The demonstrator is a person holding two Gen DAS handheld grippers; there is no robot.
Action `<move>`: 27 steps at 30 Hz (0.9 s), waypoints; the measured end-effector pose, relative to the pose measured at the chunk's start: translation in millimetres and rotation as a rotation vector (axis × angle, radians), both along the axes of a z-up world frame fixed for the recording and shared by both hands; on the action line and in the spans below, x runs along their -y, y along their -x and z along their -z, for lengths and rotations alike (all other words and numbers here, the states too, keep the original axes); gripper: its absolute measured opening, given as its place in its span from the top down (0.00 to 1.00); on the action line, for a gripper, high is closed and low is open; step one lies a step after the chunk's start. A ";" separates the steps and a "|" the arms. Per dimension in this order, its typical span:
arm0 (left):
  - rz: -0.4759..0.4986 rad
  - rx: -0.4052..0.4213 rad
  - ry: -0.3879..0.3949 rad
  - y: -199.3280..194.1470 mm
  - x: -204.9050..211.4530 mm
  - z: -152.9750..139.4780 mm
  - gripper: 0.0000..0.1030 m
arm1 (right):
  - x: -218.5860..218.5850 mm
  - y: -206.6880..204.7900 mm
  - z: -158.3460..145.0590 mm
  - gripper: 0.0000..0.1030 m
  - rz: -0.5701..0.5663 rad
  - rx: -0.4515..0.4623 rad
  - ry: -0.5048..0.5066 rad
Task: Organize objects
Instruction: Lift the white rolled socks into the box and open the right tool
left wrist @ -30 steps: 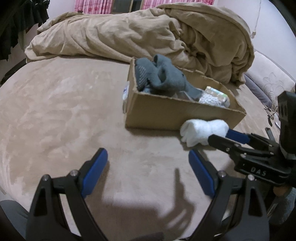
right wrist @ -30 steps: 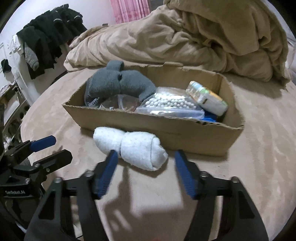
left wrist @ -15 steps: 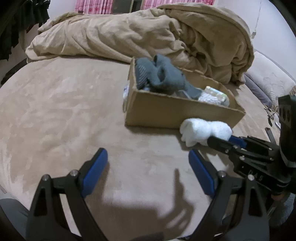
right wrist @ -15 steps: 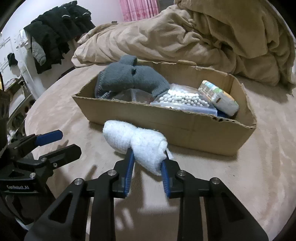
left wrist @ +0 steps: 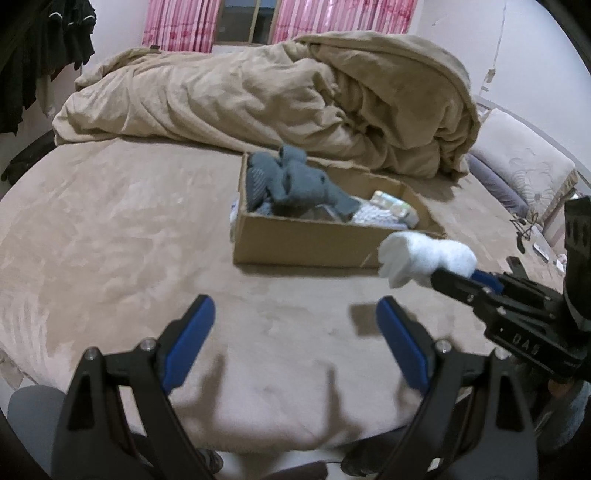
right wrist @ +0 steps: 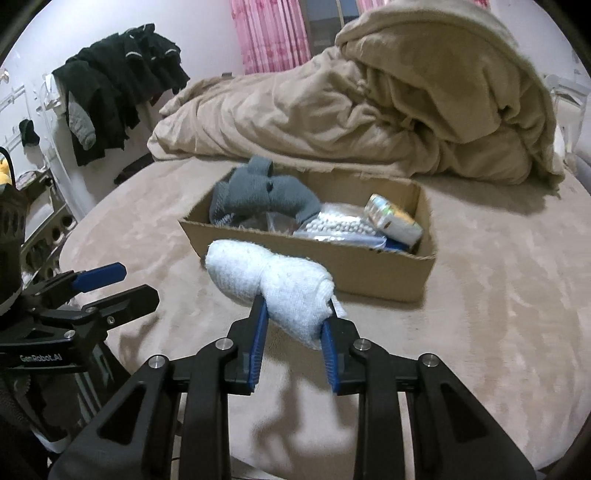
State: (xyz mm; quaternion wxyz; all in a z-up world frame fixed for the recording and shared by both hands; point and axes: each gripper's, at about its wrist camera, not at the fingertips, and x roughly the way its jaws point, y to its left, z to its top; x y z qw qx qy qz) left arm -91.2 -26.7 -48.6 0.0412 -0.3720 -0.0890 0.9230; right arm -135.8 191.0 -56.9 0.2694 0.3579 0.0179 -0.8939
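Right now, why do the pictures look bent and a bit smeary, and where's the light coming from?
Both views are fisheye, so the bed edge curves. Left wrist view: white rolled sock and cardboard box motion-blurred; left gripper casts shadows toward the camera. Right wrist view: right gripper sharp, blanket soft.

Home bedroom, rumpled tan duvet (left wrist: pixel 266 107), pink curtains (left wrist: pixel 177 26), hung clothes (right wrist: pixel 122 81)

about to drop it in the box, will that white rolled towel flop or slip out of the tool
The white rolled towel likely stays bundled: its free end sticks out sideways without drooping. It dents where the right tool pinches it, so it's soft, probably light, and unlikely to slip.
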 end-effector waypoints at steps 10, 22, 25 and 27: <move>0.024 -0.057 0.000 -16.2 -12.1 -43.7 0.12 | -20.5 -13.4 -44.9 0.72 0.026 -0.089 0.021; 0.044 -0.141 0.026 7.3 -13.8 -85.3 0.12 | -34.8 3.2 -96.7 0.72 0.048 -0.200 0.049; 0.038 -0.148 0.021 17.3 -10.4 -88.3 0.12 | -35.3 12.6 -100.2 0.72 0.047 -0.208 0.049; 0.034 -0.148 0.023 25.9 -8.9 -88.3 0.12 | -34.9 18.2 -99.1 0.72 0.047 -0.202 0.048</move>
